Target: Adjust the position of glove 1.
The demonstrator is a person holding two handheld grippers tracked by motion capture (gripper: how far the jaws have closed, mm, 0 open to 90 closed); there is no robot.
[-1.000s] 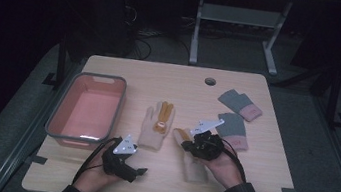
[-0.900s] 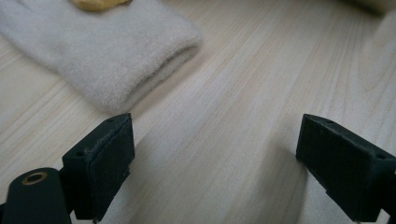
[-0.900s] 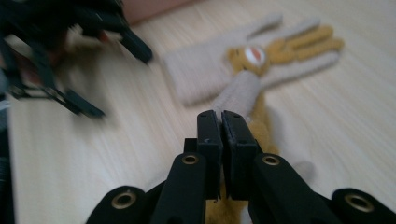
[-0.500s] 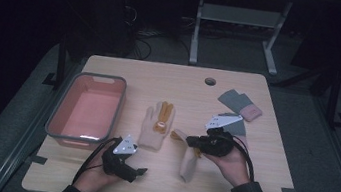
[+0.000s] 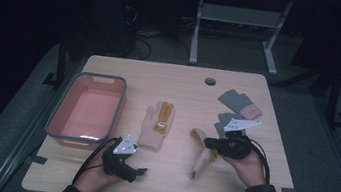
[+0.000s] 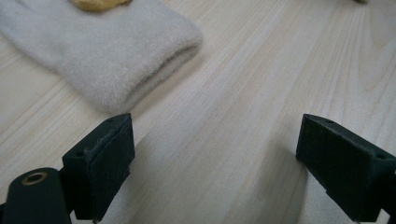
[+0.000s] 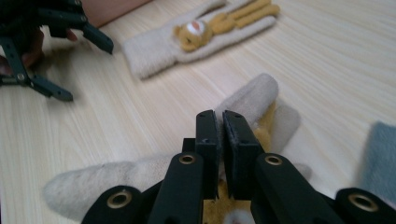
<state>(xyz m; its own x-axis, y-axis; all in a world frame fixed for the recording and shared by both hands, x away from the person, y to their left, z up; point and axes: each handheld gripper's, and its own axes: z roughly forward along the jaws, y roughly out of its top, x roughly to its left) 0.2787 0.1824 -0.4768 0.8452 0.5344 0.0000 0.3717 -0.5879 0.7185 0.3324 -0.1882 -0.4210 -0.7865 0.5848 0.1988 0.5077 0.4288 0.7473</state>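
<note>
Two beige knit gloves with an orange bear motif lie on the wooden table. The first glove (image 5: 157,124) (image 7: 196,39) lies flat at centre, and its cuff (image 6: 116,60) is just ahead of my left gripper (image 5: 138,175) (image 6: 215,154). That gripper rests low on the table, open, with bare wood between its jaws. The second glove (image 5: 197,165) (image 7: 252,100) lies crumpled to the right. My right gripper (image 5: 207,142) (image 7: 219,116) is shut on its upper part, jaws nearly touching, with the glove's fabric bunched around them.
A grey bin with a pink inside (image 5: 63,111) stands at the table's left. Grey gloves (image 5: 236,100), one with a pink cuff, lie at the back right behind my right hand. A round hole (image 5: 210,81) sits near the far edge.
My right gripper has moved to the right, and the second glove's upper end has shifted with it. The left gripper has stayed put.
</note>
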